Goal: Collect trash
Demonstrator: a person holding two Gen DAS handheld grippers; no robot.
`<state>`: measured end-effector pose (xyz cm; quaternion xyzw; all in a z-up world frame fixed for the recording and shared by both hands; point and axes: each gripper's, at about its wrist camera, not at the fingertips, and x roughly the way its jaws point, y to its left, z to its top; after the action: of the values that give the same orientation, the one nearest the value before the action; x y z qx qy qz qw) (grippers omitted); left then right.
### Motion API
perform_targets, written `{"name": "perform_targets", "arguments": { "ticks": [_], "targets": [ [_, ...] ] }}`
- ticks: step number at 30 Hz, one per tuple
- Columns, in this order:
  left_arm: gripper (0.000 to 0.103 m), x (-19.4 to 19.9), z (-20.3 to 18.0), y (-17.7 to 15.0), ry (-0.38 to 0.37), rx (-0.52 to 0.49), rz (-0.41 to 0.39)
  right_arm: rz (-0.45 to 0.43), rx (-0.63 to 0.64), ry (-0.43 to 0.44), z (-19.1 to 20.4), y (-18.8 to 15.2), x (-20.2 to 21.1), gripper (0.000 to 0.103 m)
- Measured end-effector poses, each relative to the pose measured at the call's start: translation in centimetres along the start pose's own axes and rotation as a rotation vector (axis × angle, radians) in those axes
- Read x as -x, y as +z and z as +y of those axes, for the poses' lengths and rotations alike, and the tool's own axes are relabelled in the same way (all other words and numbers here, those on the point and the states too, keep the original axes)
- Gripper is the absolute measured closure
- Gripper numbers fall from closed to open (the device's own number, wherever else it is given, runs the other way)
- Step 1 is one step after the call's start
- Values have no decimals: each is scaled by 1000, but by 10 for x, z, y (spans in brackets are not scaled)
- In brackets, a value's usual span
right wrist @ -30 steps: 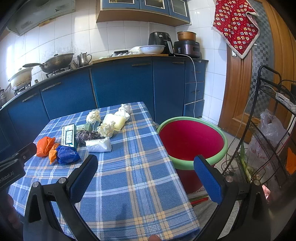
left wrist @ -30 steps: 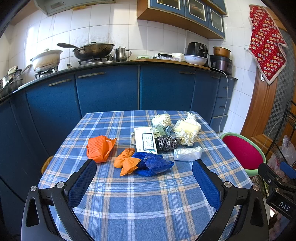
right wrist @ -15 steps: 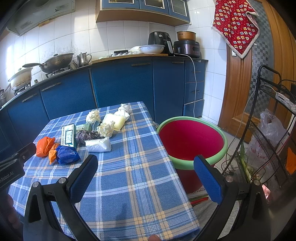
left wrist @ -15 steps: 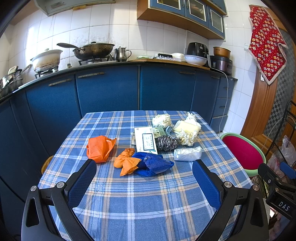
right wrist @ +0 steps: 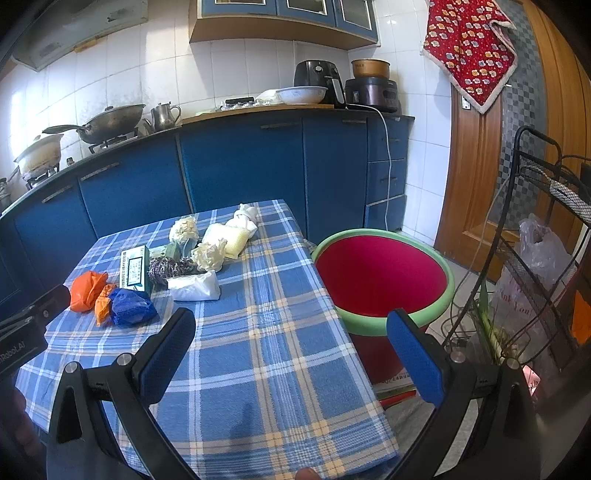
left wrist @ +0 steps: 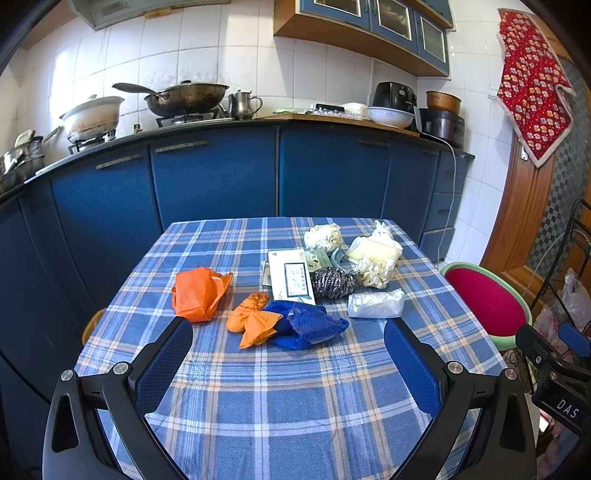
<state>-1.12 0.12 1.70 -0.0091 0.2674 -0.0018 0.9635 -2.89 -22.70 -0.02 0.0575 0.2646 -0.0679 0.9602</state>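
Pretty standard small kitchen: white tiled wall [left wrist: 258,55], blue base cabinets [left wrist: 214,177] under a dark counter, wooden-trimmed upper cabinets [left wrist: 369,22]. Wooden door [right wrist: 476,177] on the right with a red patterned cloth [right wrist: 469,48] hanging by it, black wire rack [right wrist: 535,221] nearby. Bright light on the tiles at left.

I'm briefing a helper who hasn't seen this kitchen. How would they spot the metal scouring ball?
Find the blue plaid table before the blue cabinets. In the trash cluster at its far right, the scouring ball sits between the white printed box and crumpled cream paper. It alone is dark, shiny wire.
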Motion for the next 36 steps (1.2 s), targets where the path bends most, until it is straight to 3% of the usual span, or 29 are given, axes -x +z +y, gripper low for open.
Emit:
{"name": "perform_targets", "arguments": {
  "ticks": [14, 30, 36],
  "targets": [
    [0, -28, 18, -1, 24, 6, 44, 37, 11, 1, 4, 4, -26, 1],
    [0, -85, 84, 20, 158, 76, 101, 119, 47, 55, 30, 21, -79, 1],
    [4, -121, 102, 19, 168, 99, 178, 168, 56, 73, 45, 23, -101, 1]
  ]
}}
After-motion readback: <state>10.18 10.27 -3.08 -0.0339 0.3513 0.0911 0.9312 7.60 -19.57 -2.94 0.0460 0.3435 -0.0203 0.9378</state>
